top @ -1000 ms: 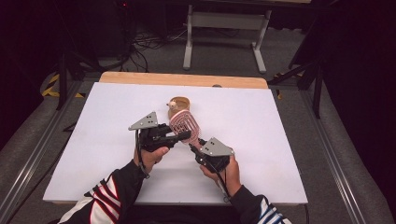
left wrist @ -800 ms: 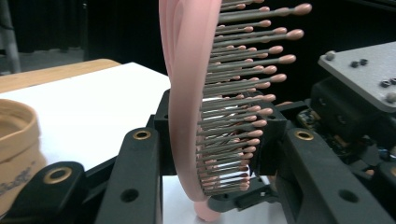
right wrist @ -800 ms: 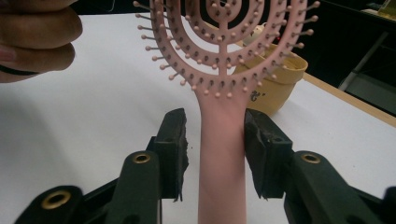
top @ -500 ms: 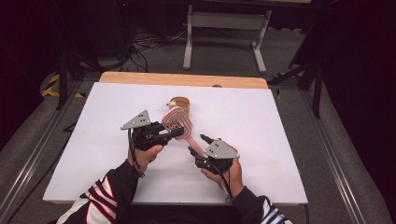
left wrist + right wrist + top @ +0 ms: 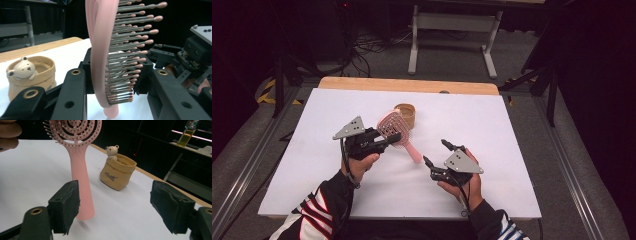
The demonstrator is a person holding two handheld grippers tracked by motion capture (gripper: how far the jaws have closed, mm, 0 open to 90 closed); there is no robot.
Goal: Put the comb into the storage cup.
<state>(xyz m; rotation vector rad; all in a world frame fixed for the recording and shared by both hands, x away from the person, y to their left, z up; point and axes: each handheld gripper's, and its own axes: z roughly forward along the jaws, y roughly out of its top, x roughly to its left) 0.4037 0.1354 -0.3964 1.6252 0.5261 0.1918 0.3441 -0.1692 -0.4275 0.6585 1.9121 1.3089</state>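
Clamping the pink hairbrush (image 5: 396,131) by its head, the left gripper (image 5: 379,145) holds it mid-table — handle slanting down to the white top (image 5: 522,150). Right gripper (image 5: 436,154), jaws just opening, empty, hangs beside the handle; tan pouch (image 5: 406,115) behind, toward the far edge.

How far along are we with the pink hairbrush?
Done: the hairbrush is off the table, its head clamped in the left tool. In hand: the right tool, jaws just opened, sits clear of the handle. Left: probably into the bear pouch.
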